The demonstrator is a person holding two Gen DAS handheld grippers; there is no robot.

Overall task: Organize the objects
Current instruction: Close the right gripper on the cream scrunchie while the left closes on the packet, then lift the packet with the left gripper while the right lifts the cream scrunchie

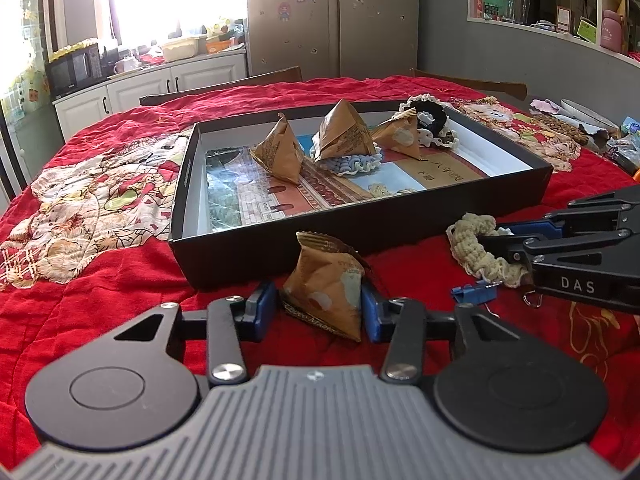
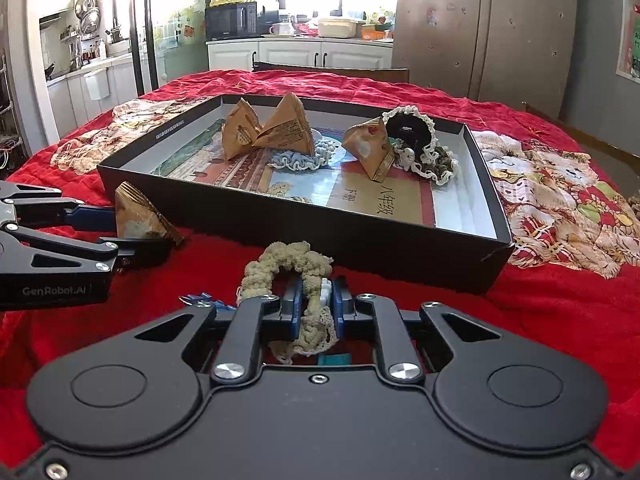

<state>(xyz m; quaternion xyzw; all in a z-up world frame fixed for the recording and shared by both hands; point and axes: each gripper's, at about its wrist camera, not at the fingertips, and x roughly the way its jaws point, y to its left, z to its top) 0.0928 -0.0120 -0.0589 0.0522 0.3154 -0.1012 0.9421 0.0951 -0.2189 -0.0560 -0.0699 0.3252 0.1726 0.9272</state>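
Note:
A brown pyramid snack packet [image 1: 324, 292] stands on the red cloth in front of the black shallow box [image 1: 280, 248]. My left gripper [image 1: 318, 310] has its blue pads against both sides of this packet [image 2: 136, 212]. To its right, my right gripper [image 2: 316, 296] is shut on a beige crochet scrunchie [image 2: 288, 256], which lies on the cloth near the box's front wall [image 2: 380, 252]. Inside the box are three more brown packets [image 1: 280, 152], a blue scrunchie [image 1: 356, 164] and a black lace-edged scrunchie [image 2: 408, 128].
A blue binder clip [image 1: 472, 292] lies on the cloth between the two grippers. Loose clutter [image 1: 580, 120] sits at the table's far right. Wooden chair backs [image 1: 224, 84] stand behind the table. The red cat-print cloth [image 2: 560, 184] covers the table.

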